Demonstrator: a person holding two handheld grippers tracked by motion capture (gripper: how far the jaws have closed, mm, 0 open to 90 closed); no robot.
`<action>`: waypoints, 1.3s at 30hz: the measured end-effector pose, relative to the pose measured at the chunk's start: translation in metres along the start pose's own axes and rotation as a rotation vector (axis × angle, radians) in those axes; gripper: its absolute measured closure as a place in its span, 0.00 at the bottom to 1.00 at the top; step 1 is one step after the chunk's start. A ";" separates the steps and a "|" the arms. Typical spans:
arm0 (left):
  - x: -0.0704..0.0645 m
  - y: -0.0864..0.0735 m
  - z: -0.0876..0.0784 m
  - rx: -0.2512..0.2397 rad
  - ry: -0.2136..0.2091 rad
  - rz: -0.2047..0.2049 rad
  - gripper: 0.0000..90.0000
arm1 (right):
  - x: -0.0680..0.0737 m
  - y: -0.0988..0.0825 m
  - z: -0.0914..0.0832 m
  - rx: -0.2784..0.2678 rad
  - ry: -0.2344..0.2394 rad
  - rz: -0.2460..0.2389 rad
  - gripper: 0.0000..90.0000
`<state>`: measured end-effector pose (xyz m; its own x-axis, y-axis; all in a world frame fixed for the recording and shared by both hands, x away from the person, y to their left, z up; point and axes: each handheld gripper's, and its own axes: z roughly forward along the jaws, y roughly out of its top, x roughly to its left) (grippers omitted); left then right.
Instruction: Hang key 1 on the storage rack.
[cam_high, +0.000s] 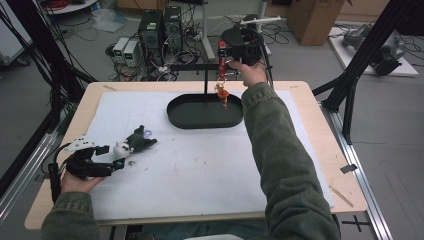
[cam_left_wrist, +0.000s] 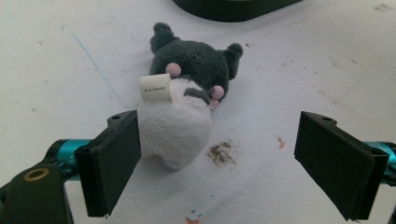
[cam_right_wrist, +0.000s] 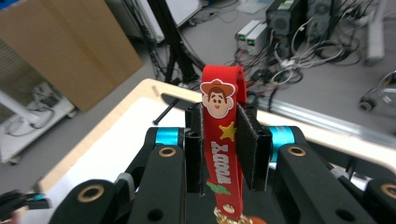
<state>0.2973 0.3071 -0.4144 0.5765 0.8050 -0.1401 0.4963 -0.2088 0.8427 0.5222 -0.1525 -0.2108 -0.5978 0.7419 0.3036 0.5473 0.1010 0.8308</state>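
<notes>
A dark grey and white plush toy with pink spots and a paper tag lies on the white mat. My left gripper rests low on the mat with its jaws open around the toy's white end; the left pad is right beside it. My right gripper is held high above the black oval tray, shut on a red strap with a cartoon cowboy face. An orange charm dangles from the strap over the tray.
A black stand with a post and a crossbar rises behind the tray. Computers and cables lie on the floor beyond the table. A brown smudge marks the mat by the toy.
</notes>
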 end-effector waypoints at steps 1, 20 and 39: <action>0.000 0.000 0.000 -0.001 0.002 -0.003 0.17 | 0.000 0.004 0.004 0.002 -0.004 -0.007 0.82; 0.002 0.000 0.000 -0.005 -0.018 -0.016 0.17 | -0.015 0.010 0.024 -0.007 -0.075 0.000 0.82; 0.003 0.000 -0.001 -0.007 -0.013 -0.013 0.17 | -0.024 0.007 0.032 -0.005 -0.073 0.022 0.13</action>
<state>0.2983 0.3097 -0.4148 0.5784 0.8003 -0.1580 0.4992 -0.1941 0.8445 0.5593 -0.1478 -0.2270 -0.5409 0.7906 0.2869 0.5567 0.0808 0.8268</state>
